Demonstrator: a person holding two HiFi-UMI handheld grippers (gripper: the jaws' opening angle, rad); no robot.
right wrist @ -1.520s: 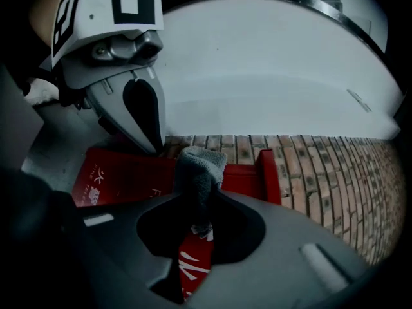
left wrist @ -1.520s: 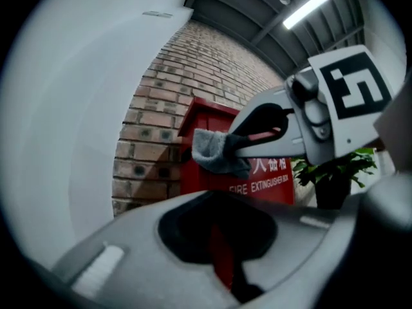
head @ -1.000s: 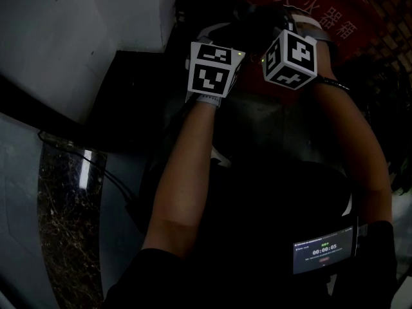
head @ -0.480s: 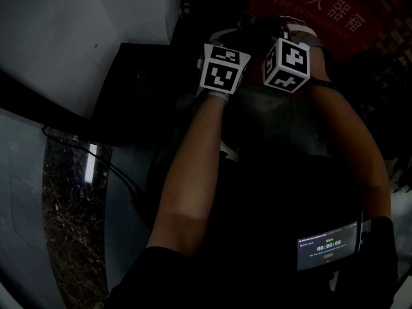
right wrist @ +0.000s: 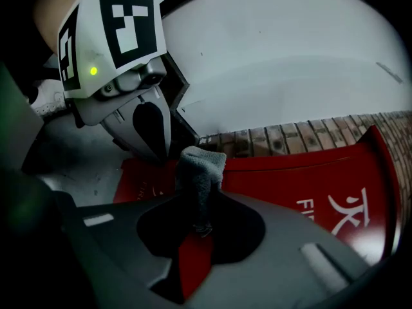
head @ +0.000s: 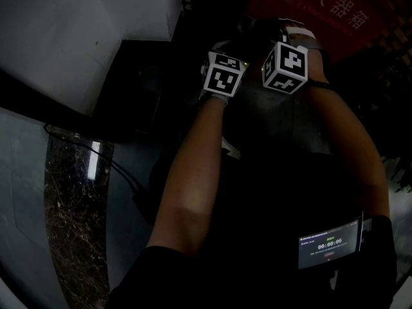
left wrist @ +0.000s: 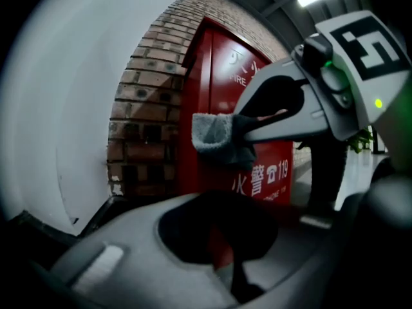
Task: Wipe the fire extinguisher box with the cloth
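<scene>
The red fire extinguisher box with white lettering stands against a brick wall. In the right gripper view its red face lies just beyond the jaws. My right gripper is shut on a grey cloth, which pokes out past the tips. The left gripper view shows that cloth hanging from the right gripper in front of the box. My left gripper is shut with nothing in it, close beside the right one. In the dim head view the two marker cubes are side by side.
A white wall runs along the left, with a dark ledge below it. A cable trails over the marbled floor strip. A small lit screen sits near the person's right arm. The scene is very dark.
The left gripper has drifted a little right and down, closer to the right one. The right gripper still holds the cloth near the box.
</scene>
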